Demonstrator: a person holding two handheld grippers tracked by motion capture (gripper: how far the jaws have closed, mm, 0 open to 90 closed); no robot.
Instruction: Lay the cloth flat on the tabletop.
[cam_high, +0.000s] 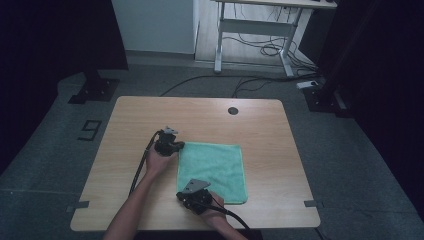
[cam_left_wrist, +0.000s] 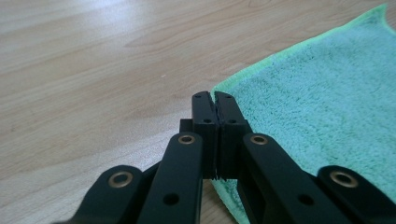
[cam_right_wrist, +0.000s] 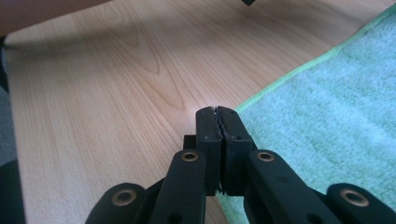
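A green towel (cam_high: 215, 170) lies flat on the wooden table (cam_high: 150, 115). My left gripper (cam_high: 179, 146) rests at the towel's far left corner. In the left gripper view its jaws (cam_left_wrist: 215, 96) are pressed together, and the edge of the towel (cam_left_wrist: 327, 93) runs in under them. My right gripper (cam_high: 185, 191) sits at the towel's near left corner. Its jaws (cam_right_wrist: 218, 110) are also closed, with the hem of the towel (cam_right_wrist: 336, 107) running in beneath them. Each gripper is held in a hand that reaches in from the near edge.
A round grommet (cam_high: 233, 110) is set into the far side of the table. Bare wood lies to the left of the towel and beyond it. Behind the table are a white desk frame (cam_high: 255, 30) and cables on the floor.
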